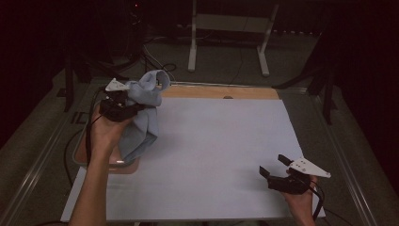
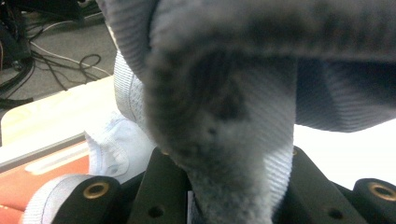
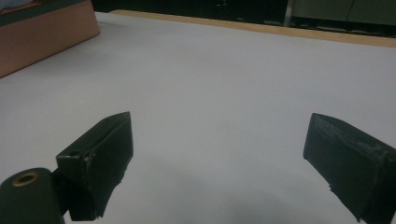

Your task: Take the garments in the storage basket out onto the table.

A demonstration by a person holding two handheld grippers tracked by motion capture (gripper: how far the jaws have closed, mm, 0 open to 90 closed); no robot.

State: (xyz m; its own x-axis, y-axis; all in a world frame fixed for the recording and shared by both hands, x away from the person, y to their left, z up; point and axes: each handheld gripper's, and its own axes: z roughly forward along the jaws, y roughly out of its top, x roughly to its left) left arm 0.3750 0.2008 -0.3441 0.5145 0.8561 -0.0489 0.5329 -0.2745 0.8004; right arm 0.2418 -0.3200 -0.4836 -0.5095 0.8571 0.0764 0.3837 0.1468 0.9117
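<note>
Now my left gripper [image 1: 123, 104] is clamped on a pale blue-grey cloth [image 1: 143, 113], which I hold above the table's left edge. From the left gripper view the cloth [image 2: 233, 116] bunches thick between the two black jaws and spills over them, covering most of what lies ahead. One end of it loops up above the gripper and the rest hangs down in a long fold toward a reddish-brown tray [image 1: 123, 165] that sits half off the white board [image 1: 211, 155] at its left side. I cannot tell whether the hanging end touches the tray.

My right gripper [image 1: 274, 165] rests low near the board's front right corner, jaws spread wide with nothing between them. In the right gripper view the bare white board [image 3: 219, 93] runs out ahead of it, with the tray's wall [image 3: 46, 37] at the far left and a wooden strip [image 3: 280, 30] along the far edge.

Between the two grippers the board lies open. Beyond its far edge stands a white frame [image 1: 226, 33] on the floor.
</note>
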